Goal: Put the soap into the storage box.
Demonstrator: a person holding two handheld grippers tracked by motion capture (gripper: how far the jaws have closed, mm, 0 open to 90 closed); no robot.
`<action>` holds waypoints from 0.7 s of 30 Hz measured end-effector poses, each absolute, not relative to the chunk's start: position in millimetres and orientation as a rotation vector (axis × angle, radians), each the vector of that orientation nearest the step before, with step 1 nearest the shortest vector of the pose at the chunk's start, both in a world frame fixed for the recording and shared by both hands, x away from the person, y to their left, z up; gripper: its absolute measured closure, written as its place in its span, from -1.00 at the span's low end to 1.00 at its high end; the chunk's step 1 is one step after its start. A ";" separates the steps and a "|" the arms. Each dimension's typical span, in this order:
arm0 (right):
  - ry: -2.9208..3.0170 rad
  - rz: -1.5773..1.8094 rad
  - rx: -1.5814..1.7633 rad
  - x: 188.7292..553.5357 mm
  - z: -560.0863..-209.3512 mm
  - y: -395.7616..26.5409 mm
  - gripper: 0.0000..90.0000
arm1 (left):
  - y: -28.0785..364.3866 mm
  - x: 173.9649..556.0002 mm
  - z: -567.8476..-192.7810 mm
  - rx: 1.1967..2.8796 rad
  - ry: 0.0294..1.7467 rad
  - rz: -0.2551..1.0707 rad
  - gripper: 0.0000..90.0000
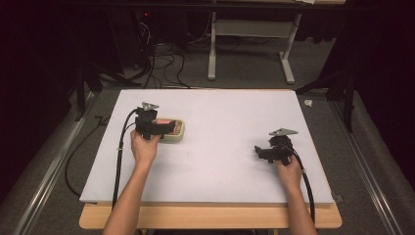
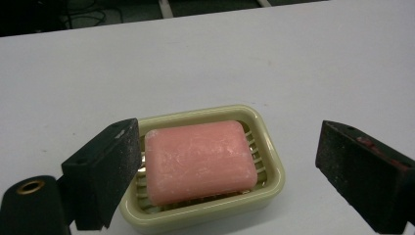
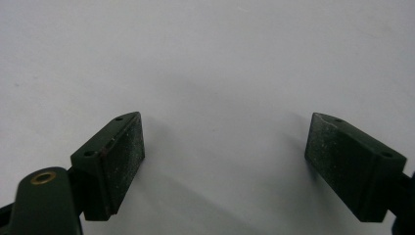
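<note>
A pink bar of soap (image 2: 199,160) lies flat in a pale green soap dish (image 2: 270,161) on the white table. In the high view the soap dish (image 1: 179,133) sits left of centre. My left gripper (image 2: 230,171) is open, its jaws spread to either side of the dish and touching nothing I can see. From above, the left gripper (image 1: 169,128) hovers at the dish's near-left side. My right gripper (image 3: 225,156) is open over bare white board, nothing between its jaws. It rests at the right of the table as the right gripper (image 1: 259,152).
The white board (image 1: 220,161) covers a wooden table with its front edge near the person. Black cables trail from both grippers off the near side. A small white scrap (image 1: 308,103) lies beyond the board's right corner. A table frame and cables stand on the floor behind.
</note>
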State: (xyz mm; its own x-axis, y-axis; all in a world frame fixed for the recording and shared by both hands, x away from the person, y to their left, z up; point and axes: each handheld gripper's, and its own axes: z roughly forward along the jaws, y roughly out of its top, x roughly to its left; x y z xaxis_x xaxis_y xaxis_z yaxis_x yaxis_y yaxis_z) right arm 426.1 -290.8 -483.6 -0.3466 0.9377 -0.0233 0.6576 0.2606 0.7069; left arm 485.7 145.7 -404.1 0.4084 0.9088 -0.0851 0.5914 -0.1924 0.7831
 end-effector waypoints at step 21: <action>2.095 0.848 1.445 426.1 -483.6 -290.8 -0.66 | 157.9 454.1 -382.9 1.868 1.192 0.533 -0.74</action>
State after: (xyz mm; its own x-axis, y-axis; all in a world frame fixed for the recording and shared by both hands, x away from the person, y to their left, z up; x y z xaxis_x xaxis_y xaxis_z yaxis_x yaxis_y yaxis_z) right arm 426.1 -290.8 -483.6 -0.3465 0.9378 -0.0232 0.6576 0.2604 0.7070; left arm 454.1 157.9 -382.9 0.4585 0.8850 -0.0810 0.5299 -0.1991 0.8244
